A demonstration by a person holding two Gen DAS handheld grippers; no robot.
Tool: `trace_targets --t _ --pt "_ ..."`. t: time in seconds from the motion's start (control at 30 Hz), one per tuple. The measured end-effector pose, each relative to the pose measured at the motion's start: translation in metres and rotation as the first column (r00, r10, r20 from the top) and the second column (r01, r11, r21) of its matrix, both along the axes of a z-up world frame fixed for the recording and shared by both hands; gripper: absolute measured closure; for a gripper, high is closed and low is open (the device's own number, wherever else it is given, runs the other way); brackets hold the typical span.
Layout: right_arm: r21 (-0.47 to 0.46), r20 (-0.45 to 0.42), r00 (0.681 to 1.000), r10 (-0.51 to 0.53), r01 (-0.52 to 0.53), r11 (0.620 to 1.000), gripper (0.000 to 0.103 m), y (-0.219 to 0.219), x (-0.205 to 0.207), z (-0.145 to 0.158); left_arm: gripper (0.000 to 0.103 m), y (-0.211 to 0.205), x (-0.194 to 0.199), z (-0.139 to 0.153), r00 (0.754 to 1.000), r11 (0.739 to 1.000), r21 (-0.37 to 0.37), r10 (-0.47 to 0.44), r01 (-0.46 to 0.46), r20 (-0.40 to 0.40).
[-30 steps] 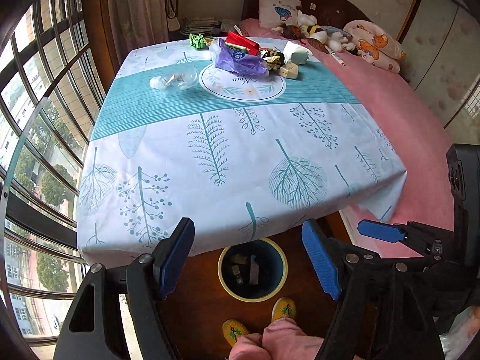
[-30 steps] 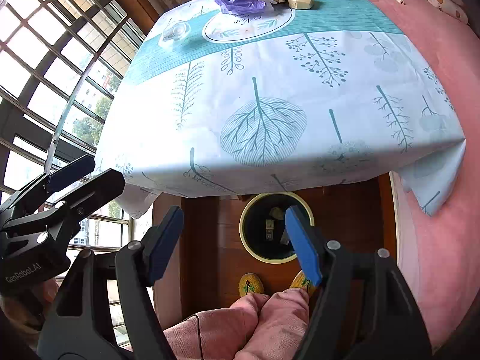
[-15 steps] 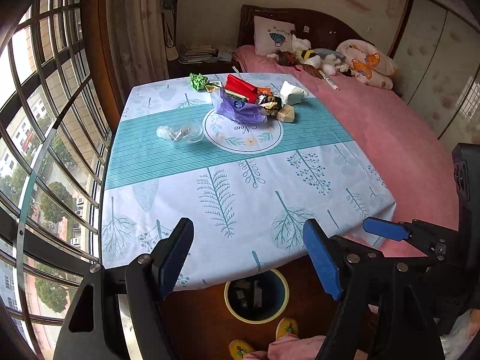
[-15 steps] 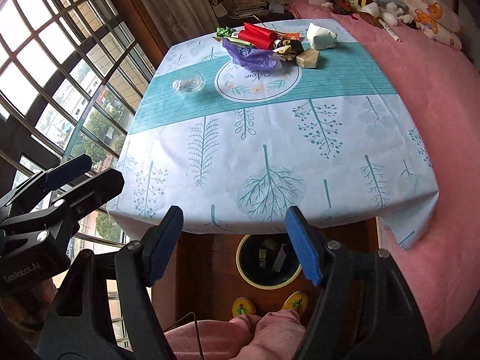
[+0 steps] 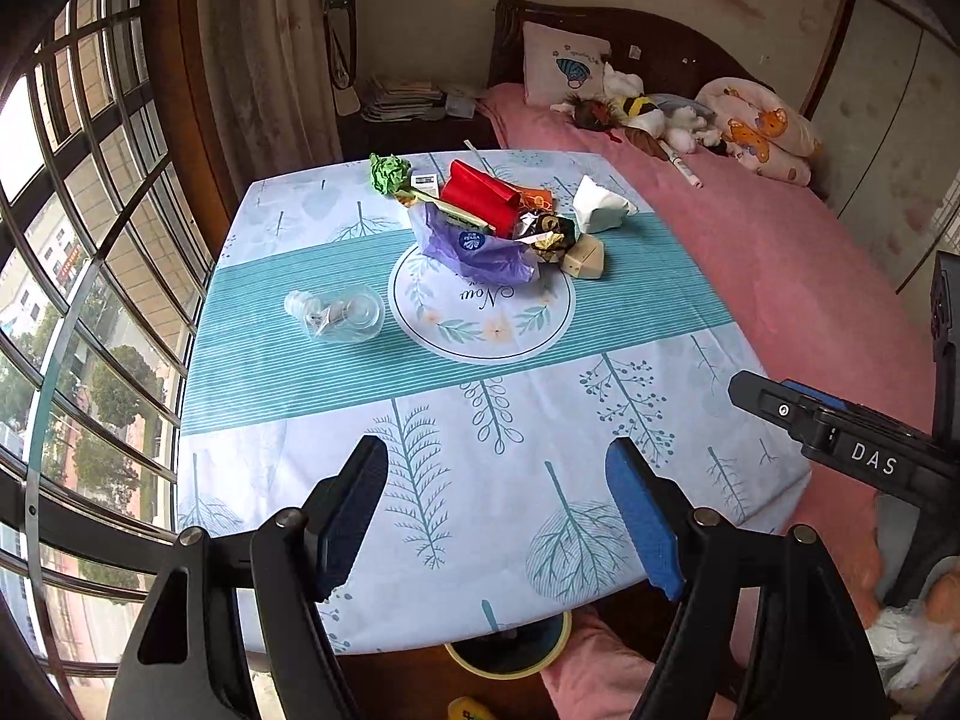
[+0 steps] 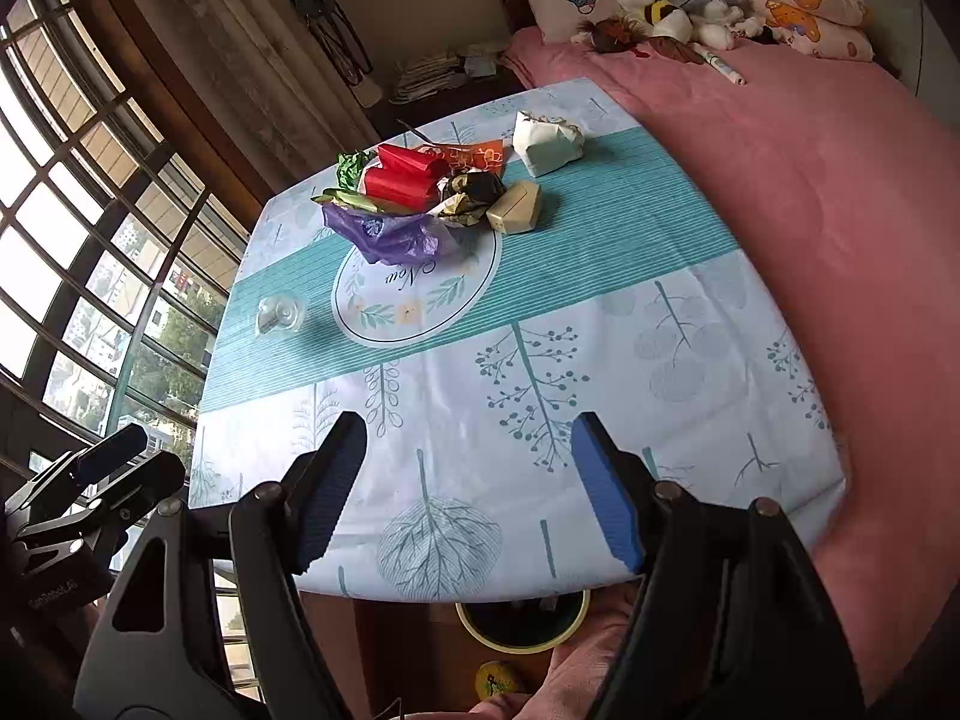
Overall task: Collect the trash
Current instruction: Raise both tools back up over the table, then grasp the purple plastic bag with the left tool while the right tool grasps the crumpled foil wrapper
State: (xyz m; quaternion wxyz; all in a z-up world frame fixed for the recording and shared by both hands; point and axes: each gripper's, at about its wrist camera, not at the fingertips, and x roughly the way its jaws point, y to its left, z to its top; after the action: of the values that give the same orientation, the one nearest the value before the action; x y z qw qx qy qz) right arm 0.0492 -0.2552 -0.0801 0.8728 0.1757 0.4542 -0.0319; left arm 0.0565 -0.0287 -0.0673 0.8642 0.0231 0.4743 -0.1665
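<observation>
I am holding my left claw [image 5: 495, 516] and right claw [image 6: 471, 489] spread and empty over the worktop [image 5: 600, 420], needing to reach forward next for the purple plastic bag [image 5: 480, 249] in the trash pile.

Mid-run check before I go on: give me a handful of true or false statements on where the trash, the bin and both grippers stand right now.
1. Both the left gripper and the right gripper are open and hold nothing. True.
2. The purple plastic bag hangs from the right gripper. False: it lies on the tablecloth among the piled trash.
3. The clear plastic cup lies apart from the pile, toward the window side. True.
4. The bin stands on the table beside the pile. False: it sits on the floor, partly hidden under the table's near edge.
5. The red wrapper lies in the pile. True.
</observation>
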Motion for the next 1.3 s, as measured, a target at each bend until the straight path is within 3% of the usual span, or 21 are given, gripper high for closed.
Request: trace_targets --t 0.2,0.4,0.5,0.8,1.07,1.3 --pt "-0.068 0.024 0.993 0.115 -0.113 0.991 0.035 -0.055 0.073 0.001 0.035 -0.037 0.076 -0.017 0.988 0.992 -0.038 0.116 -0.120 -0.101" --pt "-0.121 0.000 0.969 0.247 -0.245 0.962 0.035 -0.082 0.146 -0.007 0.035 -0.069 0.136 -0.031 0.970 0.976 -0.035 0.207 -0.213 -0.130" --pt "-0.092 -0.019 0.958 0.285 -0.285 0.954 0.035 -0.089 0.179 -0.017 0.035 -0.076 0.163 -0.041 0.957 0.967 -0.026 0.249 -0.255 -0.148" --pt "-0.074 -0.103 0.910 0.402 -0.410 0.909 0.038 -0.072 0.263 -0.054 0.035 -0.069 0.234 -0.081 0.904 0.922 -0.002 0.378 -0.386 -0.197" --pt "-0.011 -0.177 0.891 0.419 -0.427 0.904 0.038 -0.056 0.323 -0.093 0.037 -0.045 0.284 -0.111 0.854 0.881 -0.015 0.454 -0.473 -0.253" --pt "0.024 -0.240 0.868 0.434 -0.442 0.897 0.038 -0.042 0.353 -0.124 0.038 -0.034 0.314 -0.127 0.835 0.862 -0.060 0.468 -0.504 -0.288"
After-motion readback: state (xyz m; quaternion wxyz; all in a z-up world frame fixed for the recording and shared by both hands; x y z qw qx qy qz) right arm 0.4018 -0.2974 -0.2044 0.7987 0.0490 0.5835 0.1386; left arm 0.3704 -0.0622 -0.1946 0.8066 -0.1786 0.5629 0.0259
